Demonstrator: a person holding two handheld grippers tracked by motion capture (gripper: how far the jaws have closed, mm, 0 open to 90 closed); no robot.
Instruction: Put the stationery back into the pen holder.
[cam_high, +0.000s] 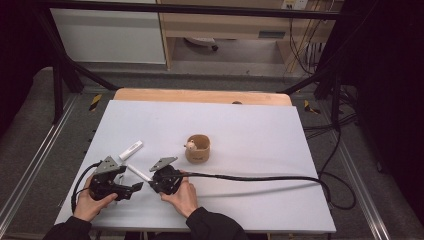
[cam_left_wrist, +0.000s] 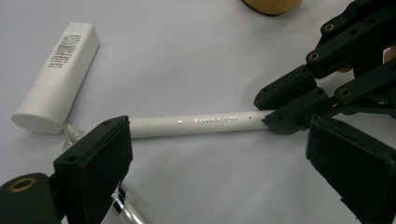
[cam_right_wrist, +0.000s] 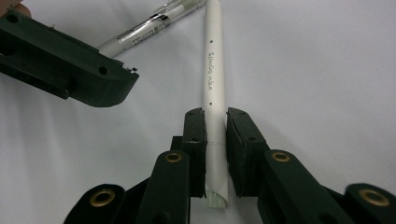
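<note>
Item 1, white pen barrel (cam_right_wrist: 213, 88): a slim white tube with small grey lettering along its side, lying flat on the white worktop (cam_high: 250, 130). In the high view it lies slantwise between the two hands (cam_high: 139, 172). Its near end sits between the pads of the right tongs (cam_right_wrist: 215, 154), which are clamped on it from both sides; a short stub of the tube sticks out behind the pads. In the left gripper view the same tube (cam_left_wrist: 196, 124) runs level across the frame, its one end inside the right tongs (cam_left_wrist: 280, 119) and the other end reaching just behind the left-hand pad of the left tongs.

Item 2, left tongs (cam_left_wrist: 215, 158): jaws stand wide apart, nothing pressed between them. The barrel lies just beyond their tips, crosswise to them. In the right gripper view one of their jaws (cam_right_wrist: 70, 70) hangs to the side of the barrel, clear of it.

Item 3, second pen (cam_right_wrist: 144, 30): clear body with a chrome band, lying beside the barrel and meeting it at the far end in a narrow V.

Item 4, white cap-like tube (cam_left_wrist: 58, 77): short, printed label, lying near the barrel's far end, apart from both tongs.

Item 5, tan cup (cam_high: 198, 148): upright, mid-worktop, well apart from the tongs.
</note>
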